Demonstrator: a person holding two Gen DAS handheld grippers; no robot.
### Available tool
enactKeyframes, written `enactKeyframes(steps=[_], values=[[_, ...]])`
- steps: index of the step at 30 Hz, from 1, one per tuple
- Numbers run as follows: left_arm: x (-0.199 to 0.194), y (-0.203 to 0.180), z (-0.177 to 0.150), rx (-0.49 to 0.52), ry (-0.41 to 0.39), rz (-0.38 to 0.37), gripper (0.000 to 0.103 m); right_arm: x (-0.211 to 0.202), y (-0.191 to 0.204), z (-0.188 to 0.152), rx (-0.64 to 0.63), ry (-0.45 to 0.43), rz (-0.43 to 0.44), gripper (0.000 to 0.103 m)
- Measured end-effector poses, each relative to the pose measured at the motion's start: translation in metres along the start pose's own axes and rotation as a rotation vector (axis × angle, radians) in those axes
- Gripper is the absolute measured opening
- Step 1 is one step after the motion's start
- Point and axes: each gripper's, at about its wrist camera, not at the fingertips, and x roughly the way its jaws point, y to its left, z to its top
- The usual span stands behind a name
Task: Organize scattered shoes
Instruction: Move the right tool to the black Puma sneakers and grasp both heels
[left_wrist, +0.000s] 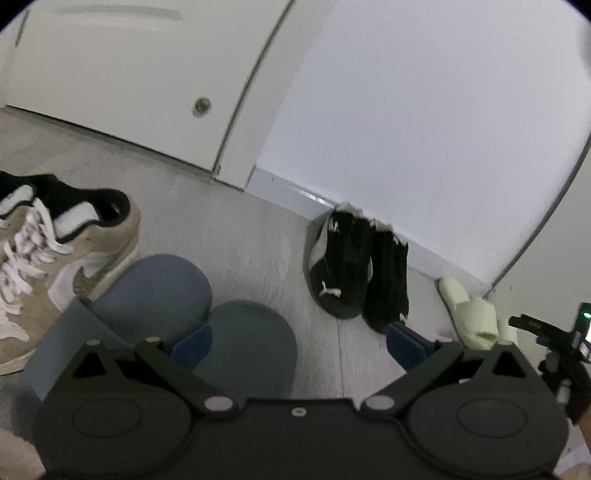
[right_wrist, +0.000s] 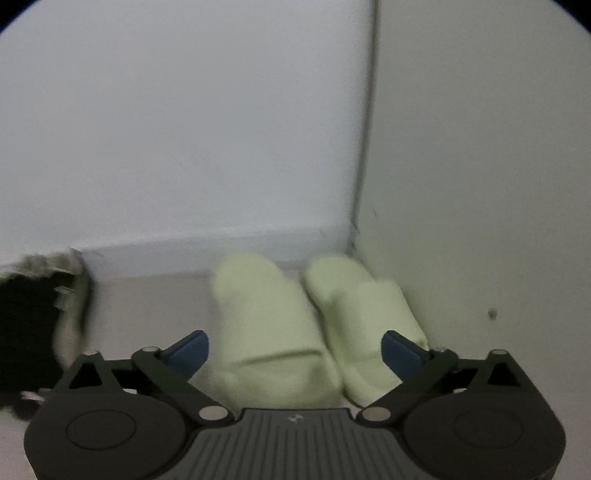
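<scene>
- Hovering low over a grey floor (left_wrist: 258, 236), left gripper (left_wrist: 295, 341) with blue fingers spread wide, holding nothing.
- Directly under and ahead of its left finger, two blue slippers (left_wrist: 207, 314), side by side, rounded ends pointing forward and away.
- Further left, a tan sneaker (left_wrist: 62, 258) with white laces, not yet lined up.
- Ahead and slightly right, a black pair (left_wrist: 354, 266) against the wall, long axes pointing away.
- Right gripper (right_wrist: 295, 350) also spread wide and empty, above pale green slippers (right_wrist: 314, 325) tucked in the corner, toes toward the wall (right_wrist: 184, 147).
- Judged nearest for the blue slippers: the left gripper.
</scene>
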Motion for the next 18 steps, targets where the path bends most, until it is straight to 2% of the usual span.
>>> enactKeyframes(steps=[3, 6, 10, 12, 14, 18], values=[[-0.021, 0.007, 0.003, -0.042, -0.083, 0.006, 0.102, -0.050, 0.040, -0.009, -0.004, -0.088, 0.046, 0.103], [-0.037, 0.017, 0.006, -0.093, -0.132, 0.044, 0.102, -0.102, 0.088, -0.031, -0.007, -0.163, 0.115, 0.103], [-0.056, 0.028, 0.010, -0.137, -0.181, 0.054, 0.102, -0.166, 0.160, -0.075, -0.029, -0.160, 0.280, 0.103], [-0.063, 0.030, 0.010, -0.146, -0.198, 0.052, 0.102, -0.179, 0.177, -0.084, -0.048, -0.176, 0.304, 0.103], [-0.067, 0.031, 0.010, -0.146, -0.202, 0.051, 0.102, -0.188, 0.203, -0.091, -0.122, -0.214, 0.321, 0.103], [-0.058, 0.030, 0.013, -0.135, -0.183, 0.049, 0.102, -0.175, 0.231, -0.075, -0.280, -0.252, 0.298, 0.103]])
